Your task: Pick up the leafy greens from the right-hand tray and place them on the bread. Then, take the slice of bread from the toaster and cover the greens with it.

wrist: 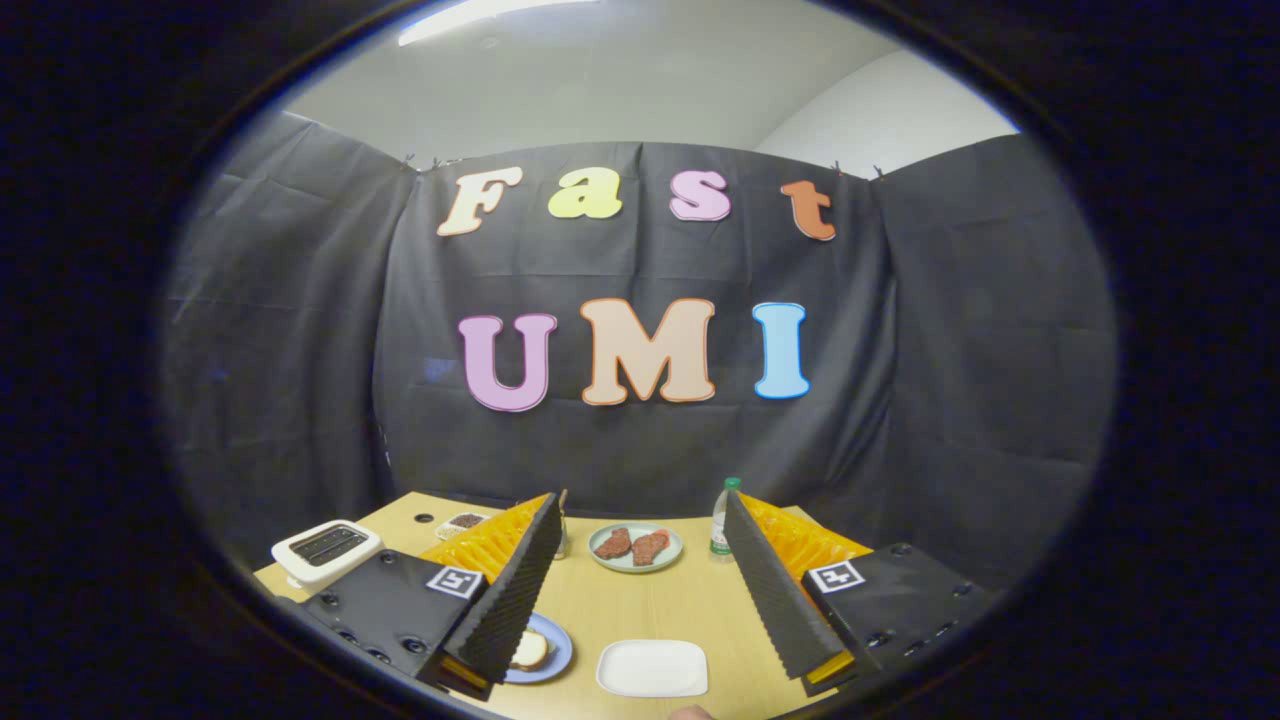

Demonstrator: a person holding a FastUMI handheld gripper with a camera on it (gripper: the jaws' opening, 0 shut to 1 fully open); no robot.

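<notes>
Two wide-spread fingers of the gripper (640,498) stand released with nothing between them, held above the wooden table (690,605), the largest thing here. Next in size, the white toaster (325,550) sits to the left, beyond the left finger; its slots look dark, and I cannot tell whether a slice is in them. Between the fingers and nearest lies a white tray (652,668), which looks bare. A blue plate (557,655) just left of it carries the bread (530,650), half hidden behind the left finger, so I cannot tell where the leafy greens are, or whether any lie on that slice. This would fit greens waiting somewhere off to the right, or a sandwich already capped with the toaster's slice. Either way, I judge good handling means keeping the fingers this far apart on the way down, coming from above, closing gently on soft food and staying clear of the plate rim. Further off, a pale green plate (600,560) holds two reddish-brown pieces. A clear bottle (720,525) with a green cap stands beside the right finger, and a small dish (465,520) of something dark sits beyond the left one. As for writing, the bottle's label is too small to read, the toaster shows no legible brand, and the gripper body bears square coded markers (835,576), not words.
</notes>
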